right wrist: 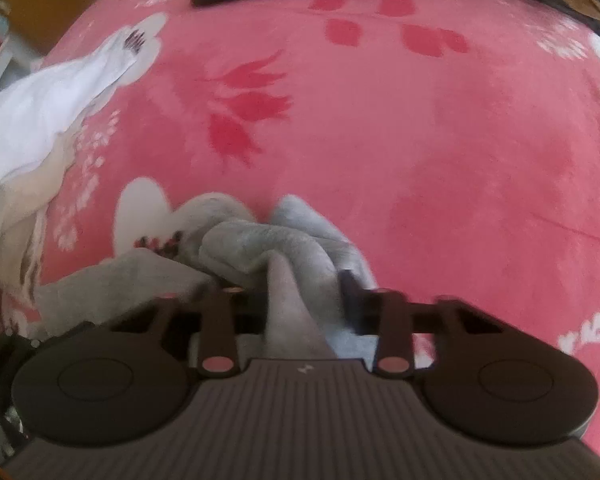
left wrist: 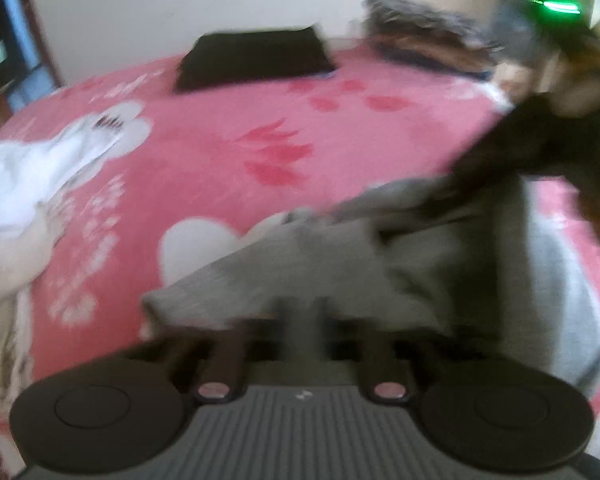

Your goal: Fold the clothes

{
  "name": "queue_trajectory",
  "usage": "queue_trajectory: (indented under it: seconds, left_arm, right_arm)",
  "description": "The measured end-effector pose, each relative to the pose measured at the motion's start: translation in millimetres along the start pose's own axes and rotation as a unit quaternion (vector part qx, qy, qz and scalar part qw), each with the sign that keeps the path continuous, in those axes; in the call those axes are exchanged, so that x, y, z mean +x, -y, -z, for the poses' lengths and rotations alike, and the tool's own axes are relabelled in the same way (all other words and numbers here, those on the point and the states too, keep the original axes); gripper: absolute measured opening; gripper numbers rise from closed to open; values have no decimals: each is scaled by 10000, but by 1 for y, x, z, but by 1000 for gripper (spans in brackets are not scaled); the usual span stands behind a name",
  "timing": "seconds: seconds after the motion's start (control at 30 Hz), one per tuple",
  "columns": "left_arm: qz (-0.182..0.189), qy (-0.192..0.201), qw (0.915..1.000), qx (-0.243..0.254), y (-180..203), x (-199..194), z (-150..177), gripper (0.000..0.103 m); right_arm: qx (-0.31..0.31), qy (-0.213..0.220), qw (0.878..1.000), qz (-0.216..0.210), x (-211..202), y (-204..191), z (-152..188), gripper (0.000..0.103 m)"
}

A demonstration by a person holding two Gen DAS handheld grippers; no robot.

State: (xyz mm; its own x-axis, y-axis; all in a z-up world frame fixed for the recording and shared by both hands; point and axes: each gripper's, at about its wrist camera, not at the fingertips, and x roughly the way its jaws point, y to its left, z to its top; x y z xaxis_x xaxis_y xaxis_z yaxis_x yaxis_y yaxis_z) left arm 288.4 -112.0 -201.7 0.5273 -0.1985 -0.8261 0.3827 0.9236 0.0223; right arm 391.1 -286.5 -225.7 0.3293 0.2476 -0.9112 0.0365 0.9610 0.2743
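Right gripper [right wrist: 304, 280] clamped on bunched grey garment [right wrist: 260, 244]; left gripper [left wrist: 304, 308] likewise. Mid-handling over pink bed [right wrist: 420, 140]; needs spreading flat.

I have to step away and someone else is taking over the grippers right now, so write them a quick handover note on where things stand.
Left gripper: shut on the grey garment, lifting one edge; the view is blurred.
Right gripper: shut on a bunched part of the same grey garment, low over the pink blanket.
Done: a black folded item lies at the far side of the bed.
Left: the grey garment is still crumpled and needs spreading and folding; a white garment lies unfolded on the left. A darker pile sits at the far right; whether it is folded is unclear.
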Motion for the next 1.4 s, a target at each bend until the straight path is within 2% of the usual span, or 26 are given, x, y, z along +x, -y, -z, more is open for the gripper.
queue_trajectory:
  seconds: [0.07, 0.2, 0.27, 0.3, 0.33, 0.4, 0.43, 0.5, 0.6, 0.67, 0.73, 0.8, 0.87, 0.93, 1.0, 1.03, 1.13, 1.27, 1.4]
  left_arm:
    - [39, 14, 9999, -124, -5, -6, 2, 1]
    - [117, 43, 9992, -372, -14, -17, 6, 1]
    - [156, 57, 9986, -495, -18, -23, 9, 6]
    - [176, 64, 9983, -557, -21, -26, 10, 18]
    - [195, 72, 9979, -619, -23, -28, 11, 25]
    - [234, 86, 9969, -742, -27, -34, 13, 60]
    - [253, 93, 9964, -804, -30, -37, 14, 64]
    - [301, -39, 9976, -620, -15, -31, 11, 72]
    - [317, -341, 9982, -376, 9, -16, 6, 72]
    - [177, -503, 9982, -285, 21, -4, 4, 71]
    - [-111, -598, 9981, -123, 30, 6, 6, 59]
    - [-284, -654, 9974, -94, 32, 10, 8, 31]
    - [-279, -601, 9974, -288, 27, 4, 11, 12]
    - [-265, -543, 9970, -493, 20, -2, 13, 6]
    - [-303, -361, 9968, -642, 13, -16, 16, 5]
    - [-337, -271, 9966, -701, 9, -23, 18, 5]
    - [-505, -81, 9940, -971, -9, -51, 29, 5]
    - [-793, -78, 9867, -1417, -40, -93, 58, 5]
    - [-1032, -564, 9808, -1556, -58, -126, 105, 4]
  right_arm:
    - [118, 236, 9996, 100, -12, 13, 10, 14]
    - [502, 579, 9965, 333, -38, 48, 33, 11]
    - [788, 694, 9935, 430, -56, 68, 51, 11]
    - [921, 751, 9917, 490, -65, 77, 60, 11]
    - [1024, 803, 9897, 592, -75, 86, 72, 11]
    - [1257, 849, 9854, 772, -90, 103, 97, 11]
    - [1382, 853, 9830, 854, -97, 111, 111, 11]
    - [1633, 856, 9776, 1017, -111, 127, 138, 11]
    - [2006, 758, 9684, 1271, -126, 146, 182, 11]
    - [2278, 657, 9618, 1370, -133, 156, 211, 11]
    - [2564, 541, 9547, 1413, -139, 165, 239, 11]
    - [2844, 449, 9473, 1401, -146, 171, 264, 11]
    - [3134, 581, 9397, 1244, -159, 177, 282, 14]
    - [3275, 898, 9338, 1124, -175, 179, 291, 19]
    - [3125, 1277, 9335, 1208, -192, 177, 289, 20]
    - [3016, 1469, 9338, 1241, -200, 174, 285, 24]
    - [2724, 1952, 9378, 905, -214, 161, 262, 30]
    - [2020, 2047, 9577, 103, -205, 125, 218, 42]
    - [1243, 1593, 9765, -747, -165, 72, 172, 46]
